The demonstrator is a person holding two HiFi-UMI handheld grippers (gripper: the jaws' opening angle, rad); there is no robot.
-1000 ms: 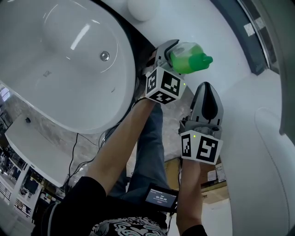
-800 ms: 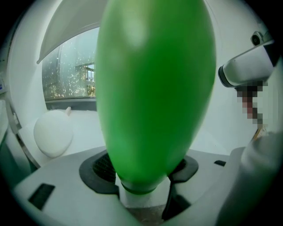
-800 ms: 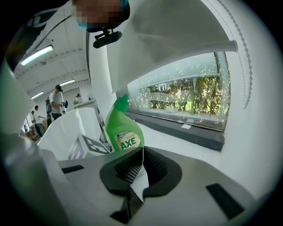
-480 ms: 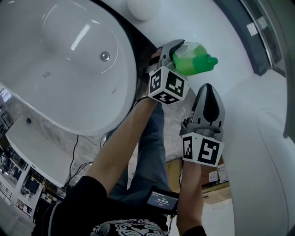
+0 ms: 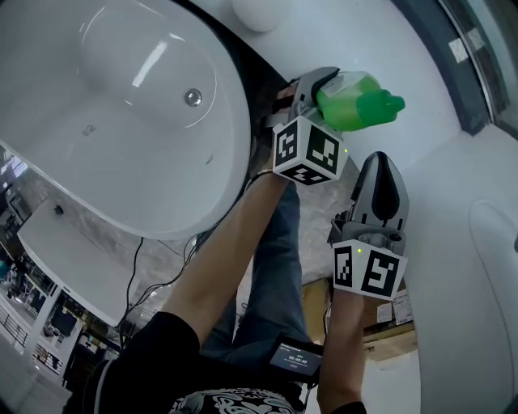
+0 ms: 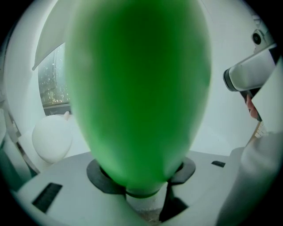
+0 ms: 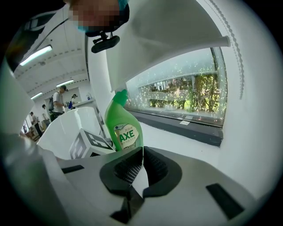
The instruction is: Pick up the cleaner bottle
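Left gripper [image 5: 322, 83]: jaws have just been closing, pads pressing the cleaner bottle [image 5: 356, 103] between them at its wide belly. Right gripper [image 5: 382, 168]: clenched, empty, bottle ahead and left of it. Judged: smooth plastic, slippery, slightly squashy, liquid-heavy; hold the belly firmly.

A large white oval basin [image 5: 121, 129] with a metal drain [image 5: 193, 97] lay to the left of the left tongs [image 5: 322, 81]. A white ball-shaped fitting [image 5: 263, 12] sat beyond the same tongs. A smooth white ledge [image 5: 441, 194] extended ahead and to the right of the right tongs [image 5: 382, 174]. A window [image 7: 185, 95] with a dark sill [image 7: 177, 121] stood ahead of the right tongs; green foliage showed through the glass, and daylight entered there. Strip lights [image 7: 37, 55] ran along the white ceiling, up and to the left of the right tongs. Grey marbled floor [image 5: 154, 251] and a white rectangular unit [image 5: 73, 255] lay below the basin, behind both tongs.
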